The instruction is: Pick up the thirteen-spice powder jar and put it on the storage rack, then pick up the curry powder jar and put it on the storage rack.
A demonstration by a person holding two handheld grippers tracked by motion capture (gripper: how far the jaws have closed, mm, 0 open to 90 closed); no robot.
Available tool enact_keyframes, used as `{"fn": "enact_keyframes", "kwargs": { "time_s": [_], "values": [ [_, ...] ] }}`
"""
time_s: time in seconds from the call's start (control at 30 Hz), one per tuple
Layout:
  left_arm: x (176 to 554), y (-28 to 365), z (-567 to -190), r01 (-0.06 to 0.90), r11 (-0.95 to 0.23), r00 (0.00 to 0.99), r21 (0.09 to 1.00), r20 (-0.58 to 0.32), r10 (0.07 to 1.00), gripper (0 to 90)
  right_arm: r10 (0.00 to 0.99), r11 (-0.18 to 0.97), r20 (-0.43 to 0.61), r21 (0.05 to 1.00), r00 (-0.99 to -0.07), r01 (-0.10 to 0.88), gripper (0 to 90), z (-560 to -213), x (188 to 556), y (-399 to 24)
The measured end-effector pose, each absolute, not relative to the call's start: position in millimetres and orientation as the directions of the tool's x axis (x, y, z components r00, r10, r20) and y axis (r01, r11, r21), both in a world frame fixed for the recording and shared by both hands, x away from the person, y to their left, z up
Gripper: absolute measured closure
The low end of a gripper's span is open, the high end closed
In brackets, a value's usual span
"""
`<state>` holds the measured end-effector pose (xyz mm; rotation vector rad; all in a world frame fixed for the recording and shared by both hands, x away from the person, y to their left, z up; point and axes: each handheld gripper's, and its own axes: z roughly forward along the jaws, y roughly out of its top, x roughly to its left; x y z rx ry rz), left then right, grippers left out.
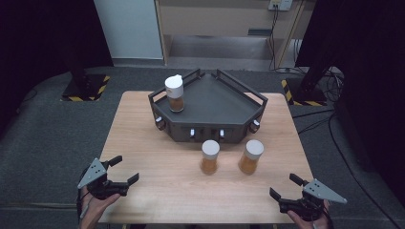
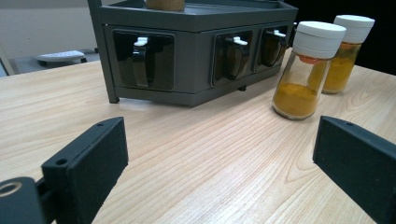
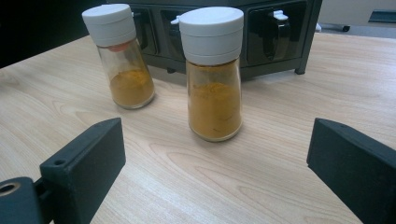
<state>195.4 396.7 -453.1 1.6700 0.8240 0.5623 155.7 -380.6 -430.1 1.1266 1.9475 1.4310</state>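
Note:
A dark grey corner rack [image 1: 215, 102] stands at the back middle of the wooden table. One white-capped jar of orange powder [image 1: 175, 93] stands upright on the rack's left side. Two more stand on the table just in front of it: a less full jar [image 1: 209, 156] and a fuller jar [image 1: 250, 156]. My left gripper [image 1: 126, 169] is open near the front left edge, facing the rack [image 2: 196, 56] and the less full jar [image 2: 306, 70]. My right gripper [image 1: 283, 186] is open at the front right, with the fuller jar [image 3: 214, 74] straight ahead and apart from its jaws.
The rack's front face [image 3: 280, 32] has recesses with small white-tipped clips [image 2: 141, 42]. Bare table [image 1: 157, 191] lies between both grippers and the jars. Dark carpet surrounds the table, with striped stand bases [image 1: 86, 88] and cables [image 1: 320, 124] behind.

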Motion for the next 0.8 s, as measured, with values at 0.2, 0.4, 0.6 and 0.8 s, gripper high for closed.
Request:
{"fn": "enact_keyframes", "kwargs": {
  "time_s": [0.2, 0.4, 0.6, 0.8],
  "values": [
    [192.6, 394.7, -459.5, 0.219, -0.119, 0.63, 0.968, -0.047, 0.776, 2.1, 0.829, 0.12, 0.093, 0.934, -0.551, 0.337, 4.0, -429.9, 155.2, -380.2],
    [192.8, 395.4, -461.4, 0.225, -0.115, 0.625, 0.968, -0.053, 0.779, 1.7, 0.829, 0.12, 0.092, 0.934, -0.551, 0.336, 3.9, -429.8, 155.3, -380.1],
    [192.1, 394.6, -461.0, 0.225, -0.125, 0.629, 0.966, -0.046, 0.776, 1.3, 0.83, 0.118, 0.092, 0.935, -0.55, 0.334, 3.8, -430.0, 155.0, -380.2],
    [191.3, 395.1, -461.4, 0.225, -0.122, 0.626, 0.967, -0.047, 0.778, 0.9, 0.831, 0.118, 0.092, 0.935, -0.549, 0.335, 3.5, -429.8, 154.8, -380.2]
  ]
}}
